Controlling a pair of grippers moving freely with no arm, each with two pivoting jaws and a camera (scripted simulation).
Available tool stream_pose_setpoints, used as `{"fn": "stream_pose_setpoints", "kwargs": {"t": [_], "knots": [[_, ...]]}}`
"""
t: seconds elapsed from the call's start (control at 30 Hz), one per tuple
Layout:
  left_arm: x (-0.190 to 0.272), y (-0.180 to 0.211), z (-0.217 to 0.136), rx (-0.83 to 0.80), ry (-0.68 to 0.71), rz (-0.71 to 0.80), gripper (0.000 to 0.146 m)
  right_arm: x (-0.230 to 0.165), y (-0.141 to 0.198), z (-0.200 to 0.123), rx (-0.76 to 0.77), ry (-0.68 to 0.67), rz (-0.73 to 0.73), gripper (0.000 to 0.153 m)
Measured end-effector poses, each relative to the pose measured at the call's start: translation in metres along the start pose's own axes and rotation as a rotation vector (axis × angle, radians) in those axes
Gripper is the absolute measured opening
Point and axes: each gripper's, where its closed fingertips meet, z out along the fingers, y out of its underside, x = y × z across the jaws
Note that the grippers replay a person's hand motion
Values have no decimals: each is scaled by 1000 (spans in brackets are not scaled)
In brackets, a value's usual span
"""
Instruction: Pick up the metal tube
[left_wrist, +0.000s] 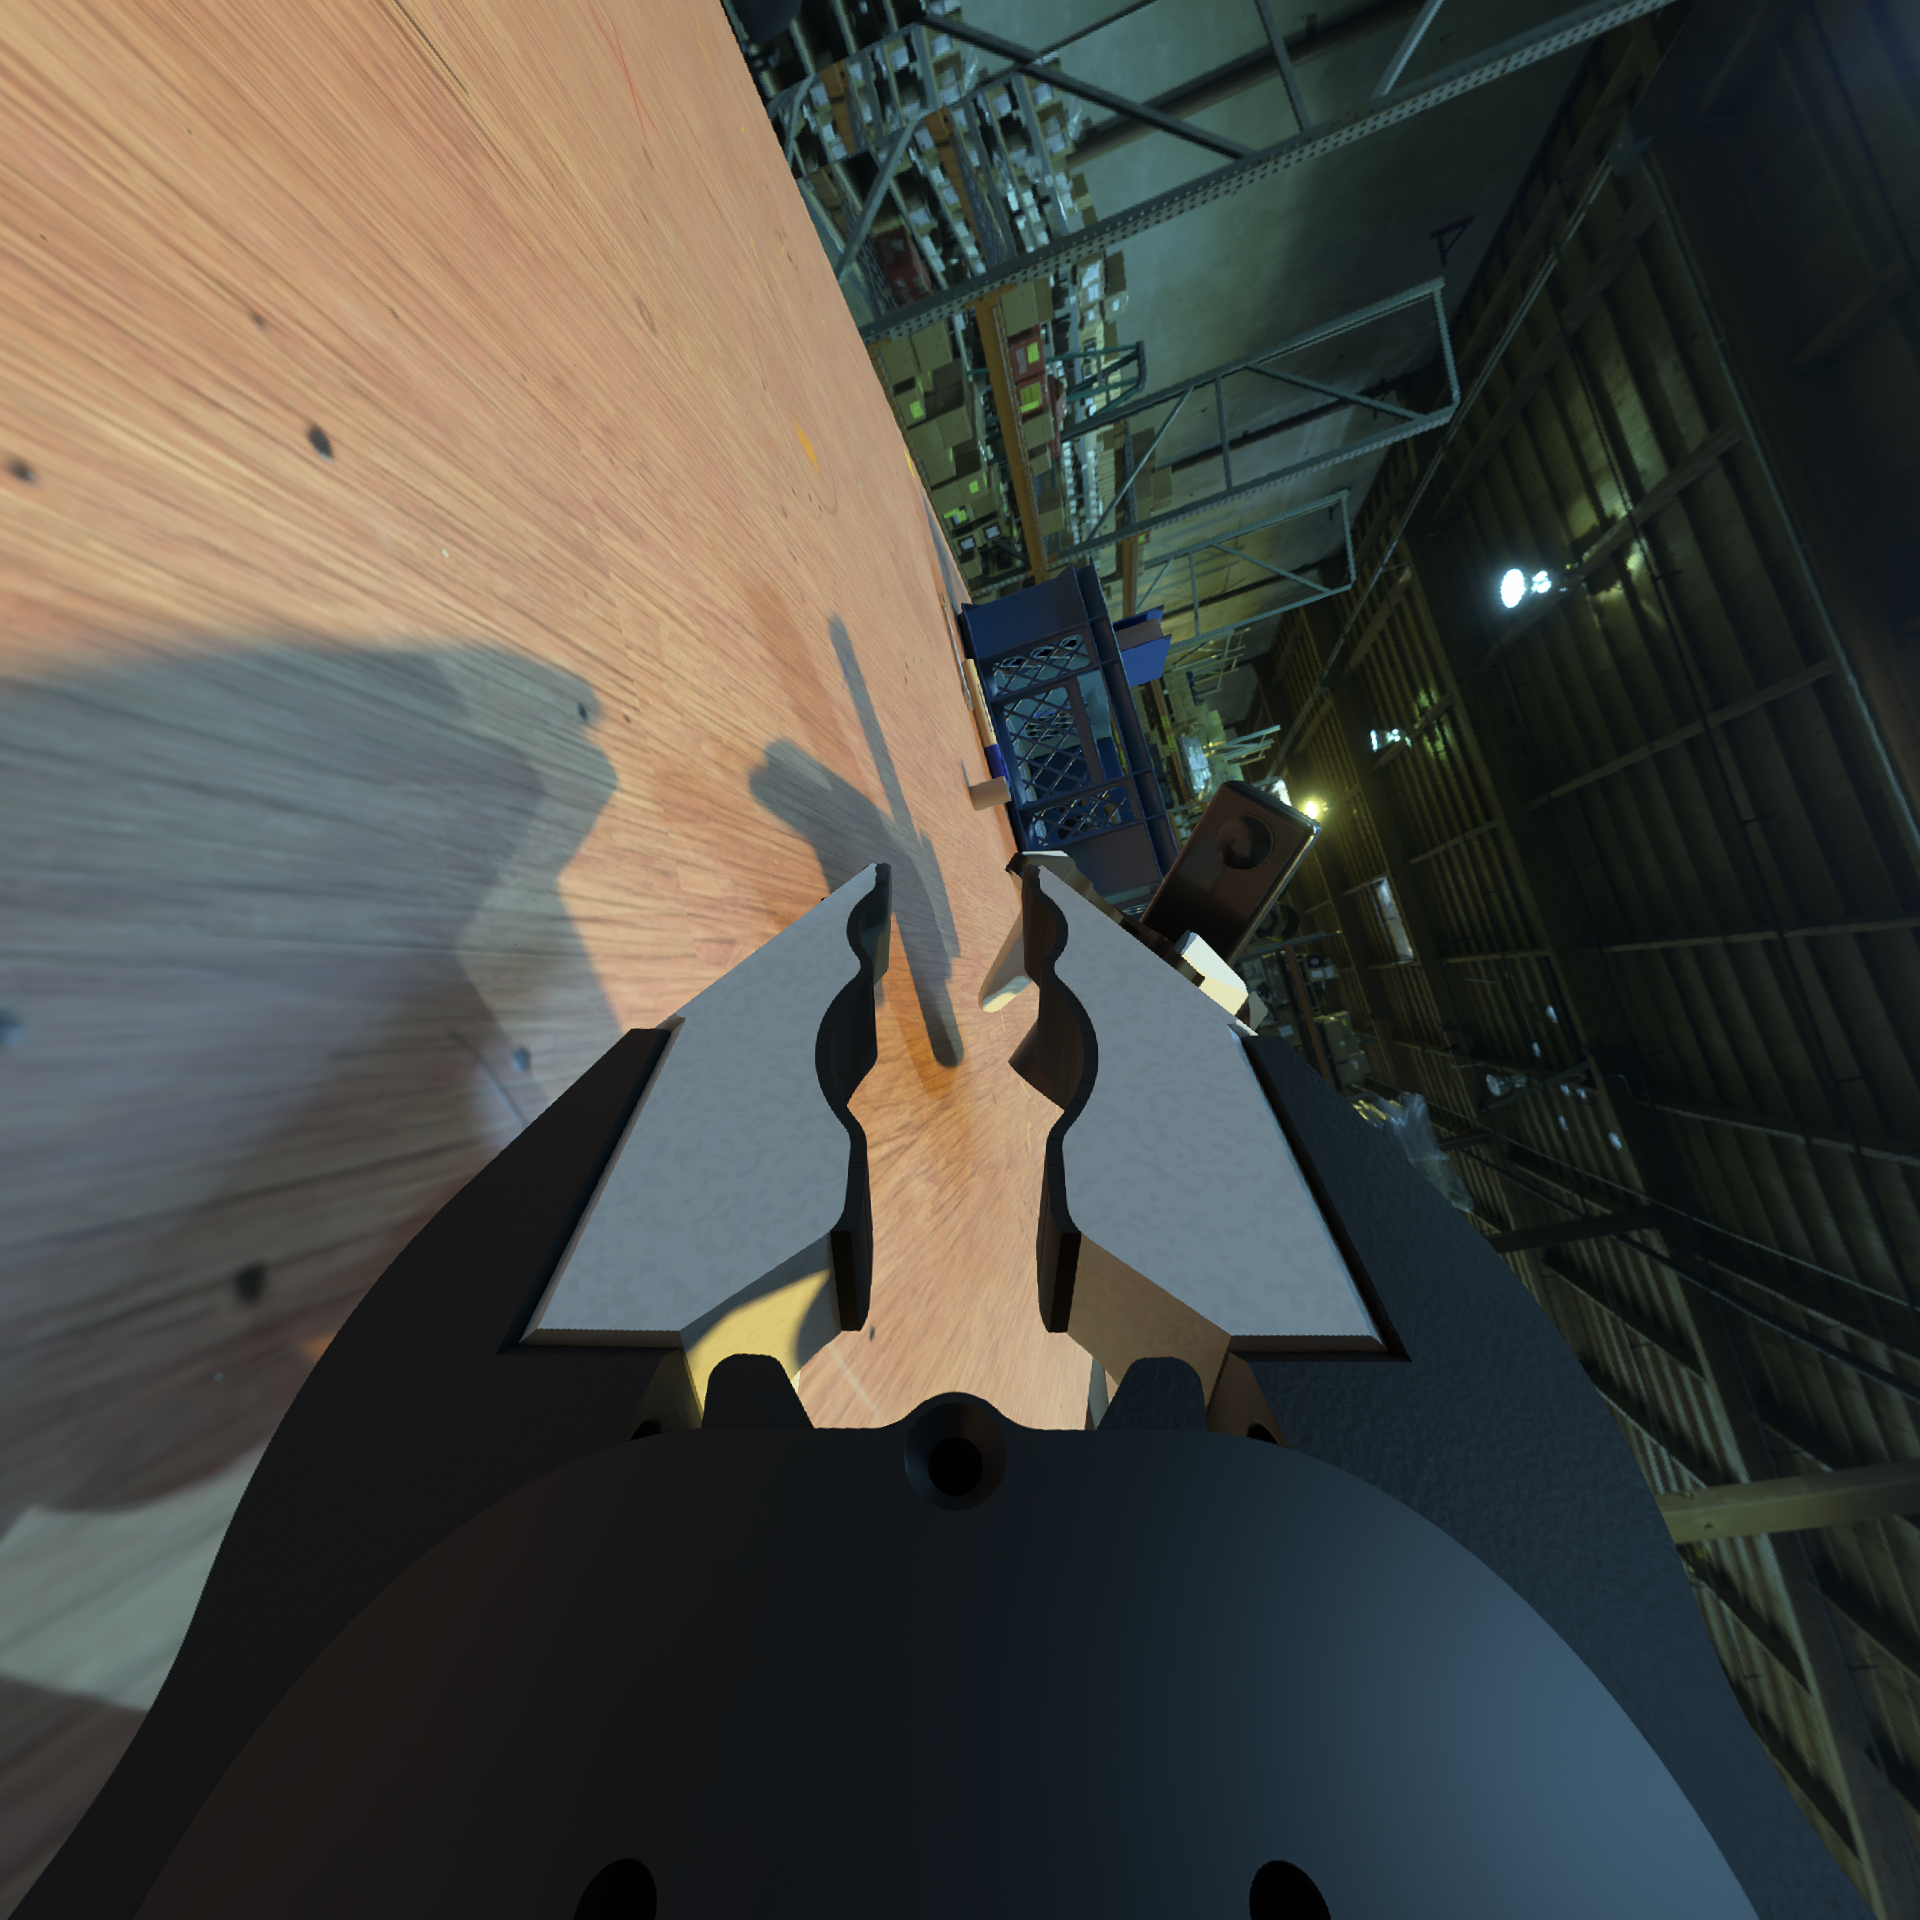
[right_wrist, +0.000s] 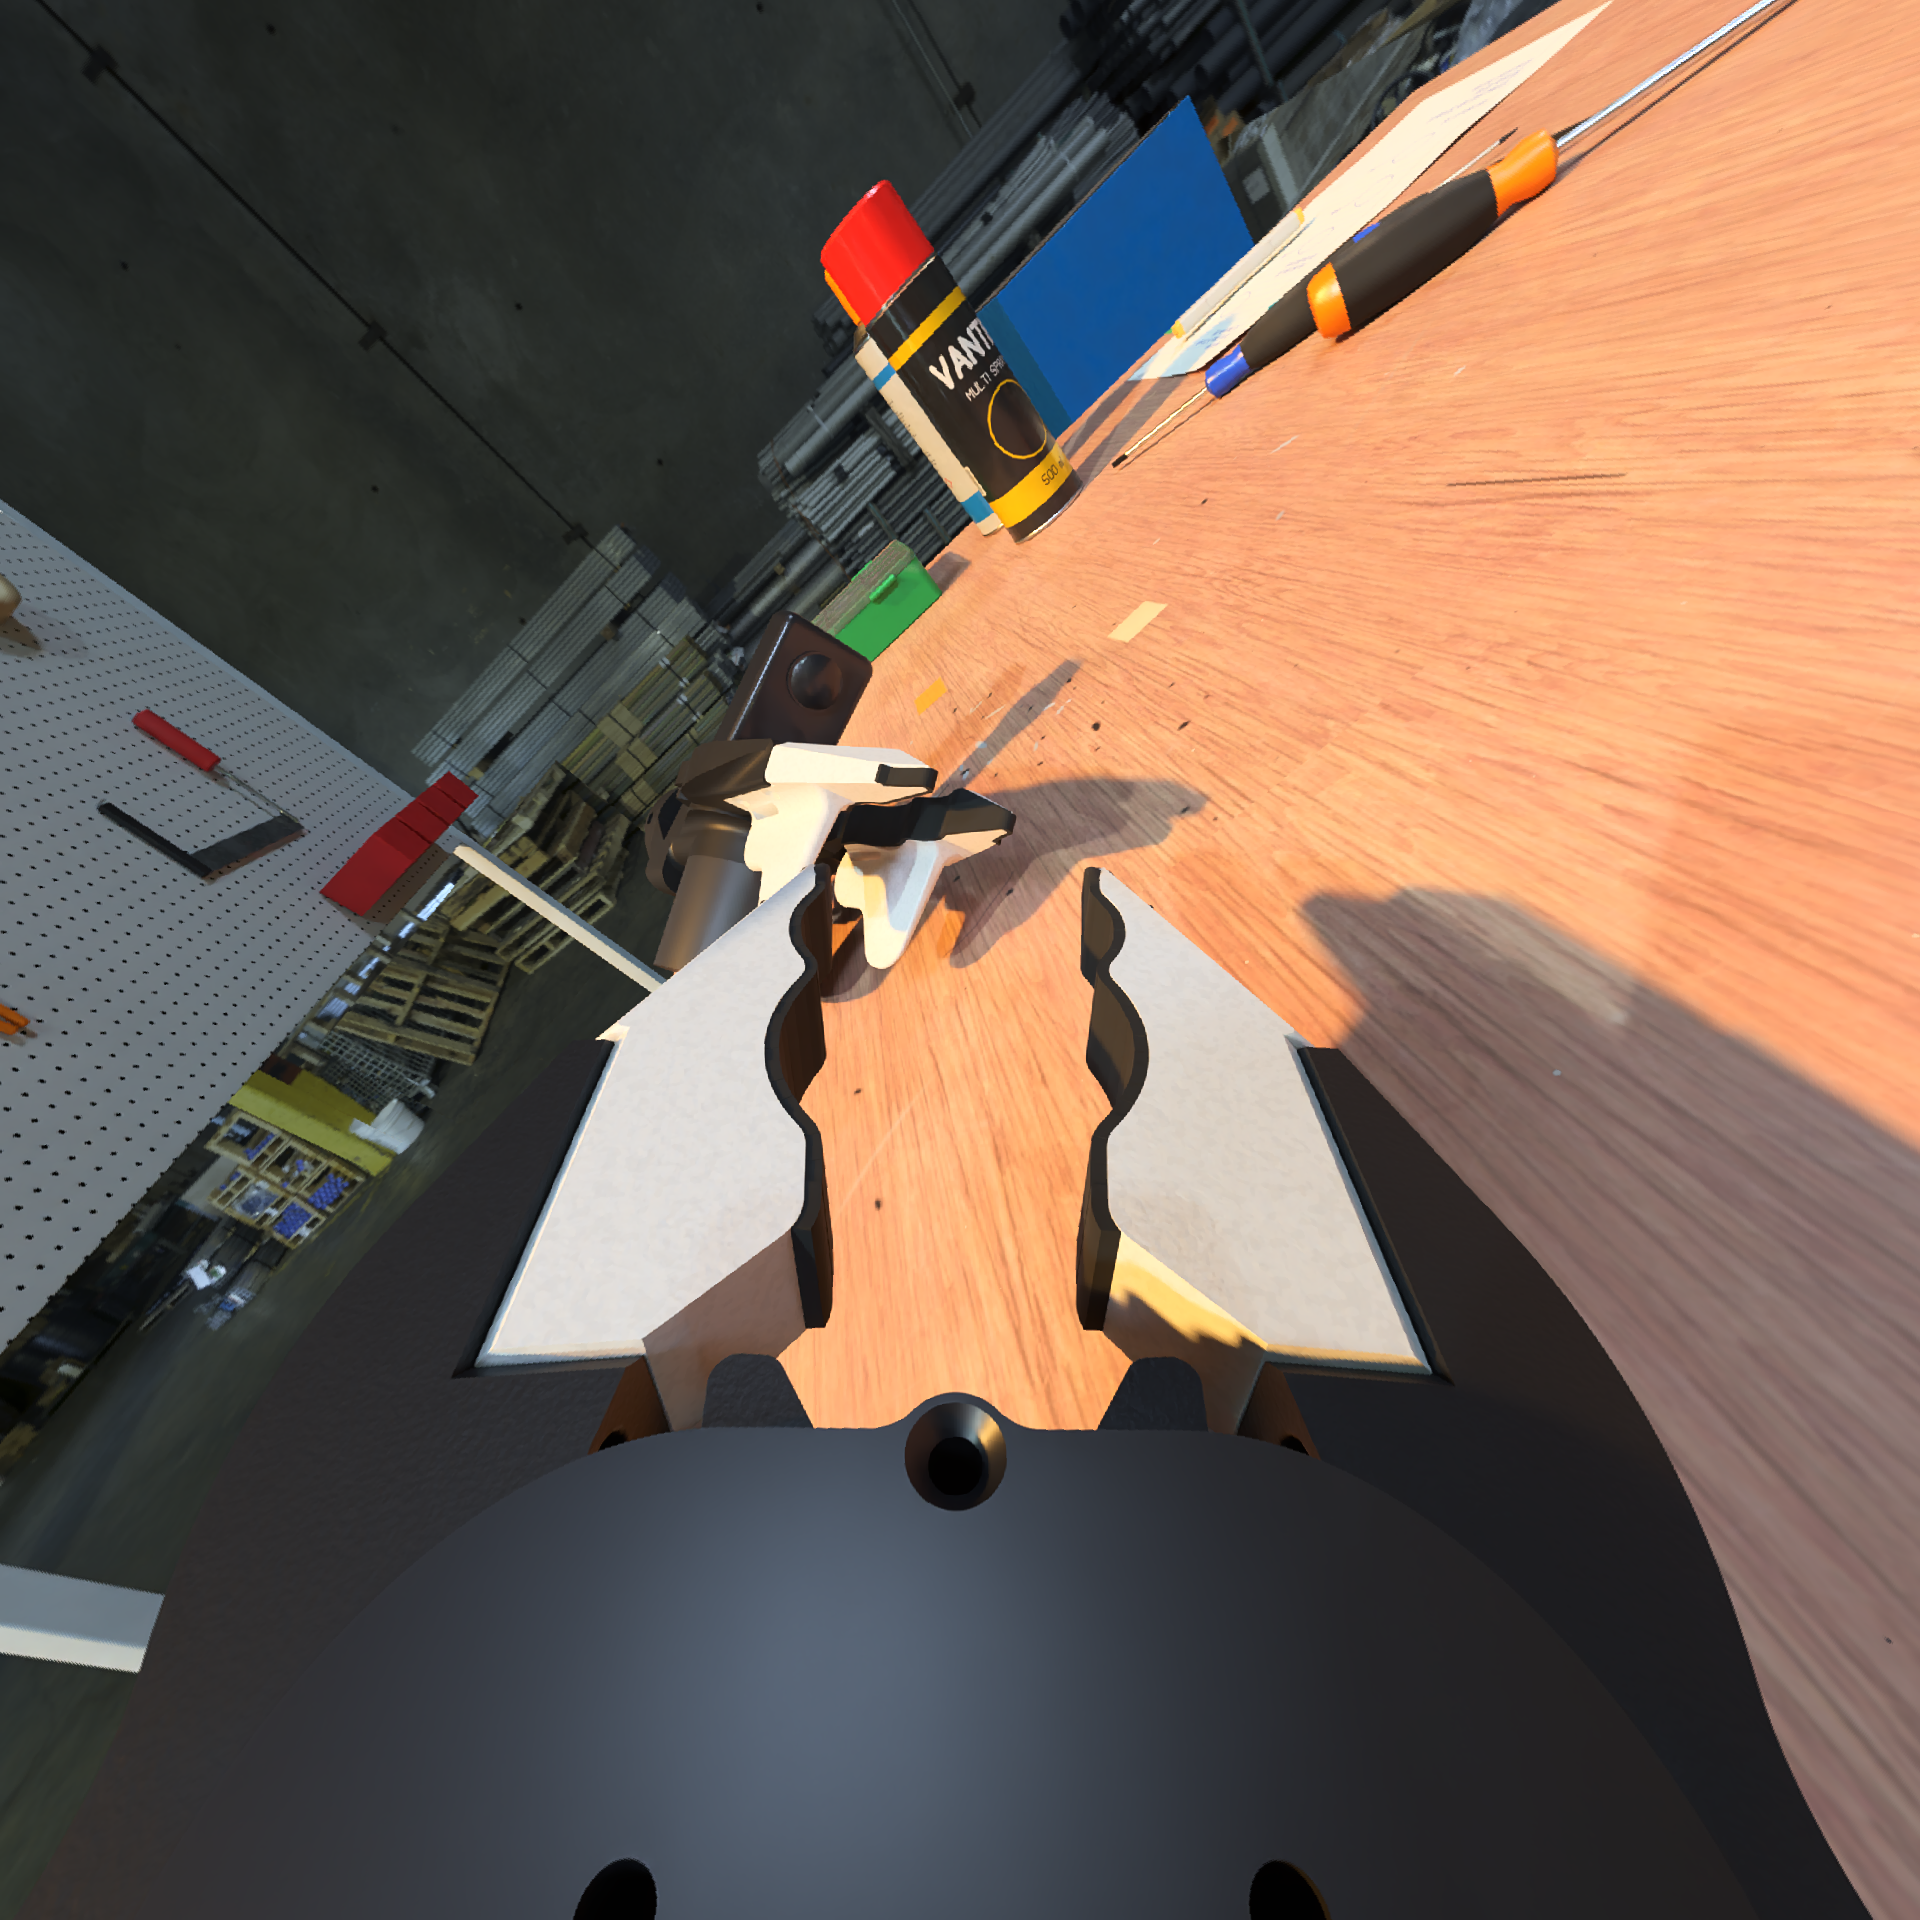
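A thin grey rod-like streak (left_wrist: 899, 842) lies flat on the wooden table (left_wrist: 416, 416), running away from my left gripper's fingertips; I cannot tell whether it is the metal tube or a shadow. My left gripper (left_wrist: 956, 878) is open and empty, low over the table, with the streak's near end between its fingers. My right gripper (right_wrist: 956, 883) is open and empty over bare wood (right_wrist: 1455, 727). The two grippers face each other closely: the right one shows in the left wrist view (left_wrist: 1195, 935), and the left one in the right wrist view (right_wrist: 883, 821).
A blue crate (left_wrist: 1070, 717) and a small tan cylinder (left_wrist: 987, 795) stand near the table's edge. A spray can (right_wrist: 956, 364), a blue panel (right_wrist: 1132, 260), a green box (right_wrist: 883, 603), an orange-and-black screwdriver (right_wrist: 1423, 239) and paper (right_wrist: 1434, 135) lie farther off. A pegboard (right_wrist: 156, 935) stands beyond the edge.
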Motion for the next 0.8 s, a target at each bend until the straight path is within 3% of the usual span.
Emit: {"fn": "stream_pose_setpoints", "kwargs": {"t": [0.8], "knots": [[-3,7,10,-35,-107,132,25,-3,-2,-3,14,-31,25,47]]}}
